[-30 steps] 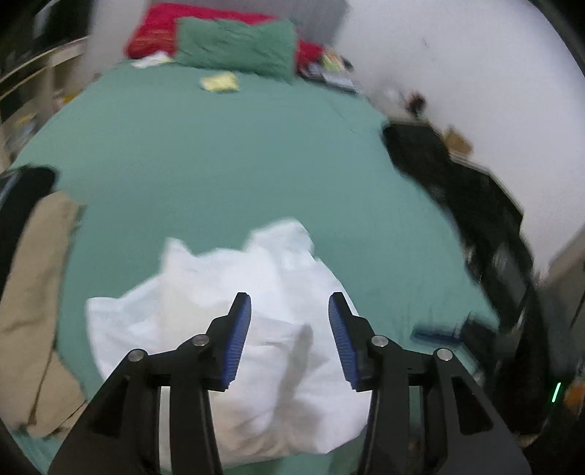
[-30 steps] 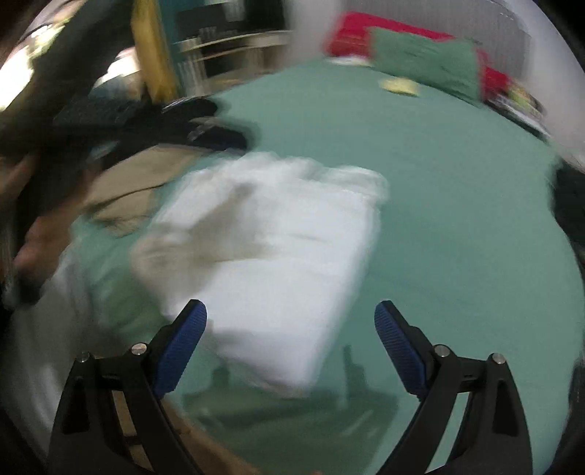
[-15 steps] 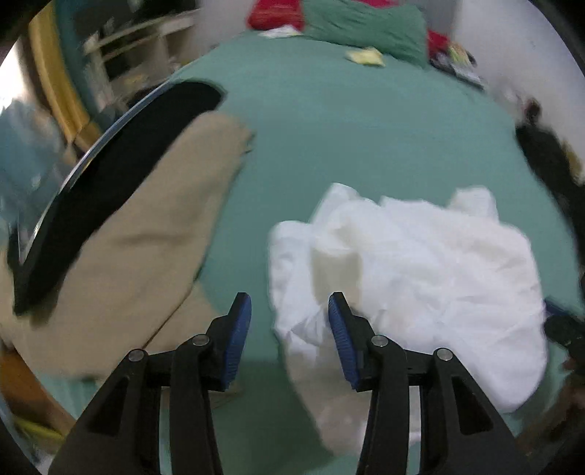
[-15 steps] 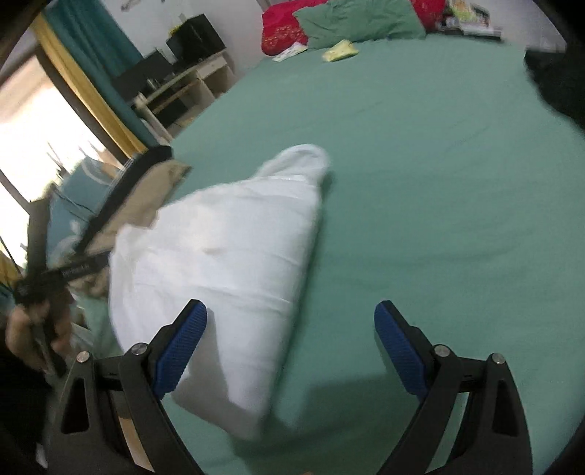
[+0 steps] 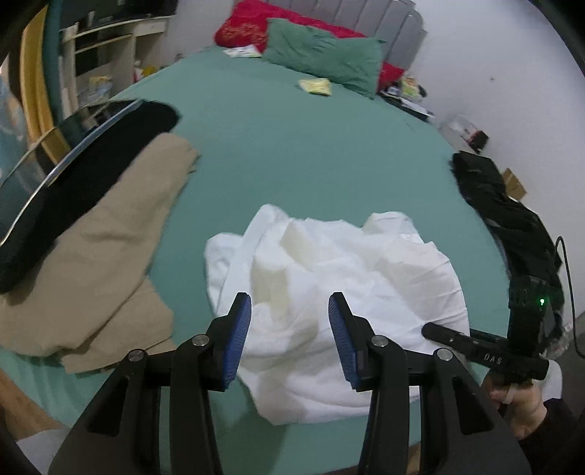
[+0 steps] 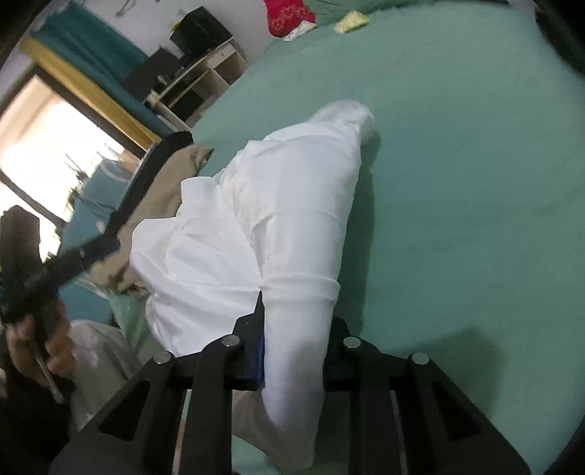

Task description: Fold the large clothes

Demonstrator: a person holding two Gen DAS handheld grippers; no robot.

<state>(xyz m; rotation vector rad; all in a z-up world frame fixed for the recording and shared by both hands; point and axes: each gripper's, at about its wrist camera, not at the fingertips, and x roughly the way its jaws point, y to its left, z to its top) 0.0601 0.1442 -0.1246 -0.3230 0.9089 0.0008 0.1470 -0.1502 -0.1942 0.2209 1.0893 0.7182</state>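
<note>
Left wrist view: left hand-held gripper (image 5: 289,334) parted and empty, poised over near part of white garment (image 5: 336,292), pads not touching cloth. White garment crumpled in a heap near foot edge of bed (image 5: 292,146), unfolded. Right wrist view: right hand-held gripper (image 6: 292,350) clamped on a bunched fold of white garment, cloth filling the gap between pads and draping away across the bed.

Risks, as judgement: grip taken on a thick bunch, not a single edge or corner; lifting from it likely to drag the whole heap and tangle layers instead of spreading them. Garment lying close to foot edge of bed; a pull toward that edge liable to slide cloth off. Tan garment (image 5: 95,248) just left of white garment; stray closure of left hand-held gripper liable to catch it too.

Count: white garment, one. Tan garment, one, with black garment (image 5: 73,182) beyond it. Dark garment (image 5: 512,223) at right edge of bed, one. Green pillow (image 5: 325,54), one; red pillow (image 5: 252,22), one visible. Hand-held grippers, two.
</note>
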